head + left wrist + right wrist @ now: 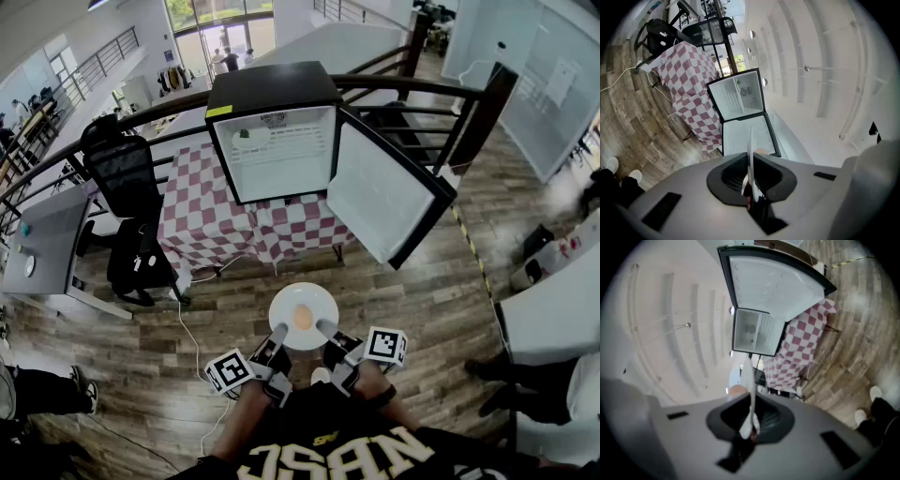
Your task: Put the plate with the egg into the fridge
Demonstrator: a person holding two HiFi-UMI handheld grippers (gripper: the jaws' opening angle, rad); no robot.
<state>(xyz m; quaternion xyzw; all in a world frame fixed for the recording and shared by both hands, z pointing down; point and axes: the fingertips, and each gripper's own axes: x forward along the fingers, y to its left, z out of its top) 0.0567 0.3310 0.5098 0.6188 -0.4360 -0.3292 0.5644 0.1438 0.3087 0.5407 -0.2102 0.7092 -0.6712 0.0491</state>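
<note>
A white plate (303, 305) with a brown egg (302, 318) on it is held level in front of me, above the wooden floor. My left gripper (278, 335) is shut on the plate's near left rim, my right gripper (327, 330) on its near right rim. The left gripper view has the plate (751, 159) edge-on between the jaws, and the right gripper view has the plate (749, 394) edge-on too, with the egg (737, 390) peeking beside it. Ahead, a small black fridge (274, 131) stands on a checked table, its door (380, 192) swung open to the right.
The fridge's table wears a red-and-white checked cloth (211, 211). A black office chair (127, 202) stands left of it, with a grey desk (52, 239) further left. Cables trail over the floor. A dark railing (422, 89) runs behind. A person's legs (525, 384) show at right.
</note>
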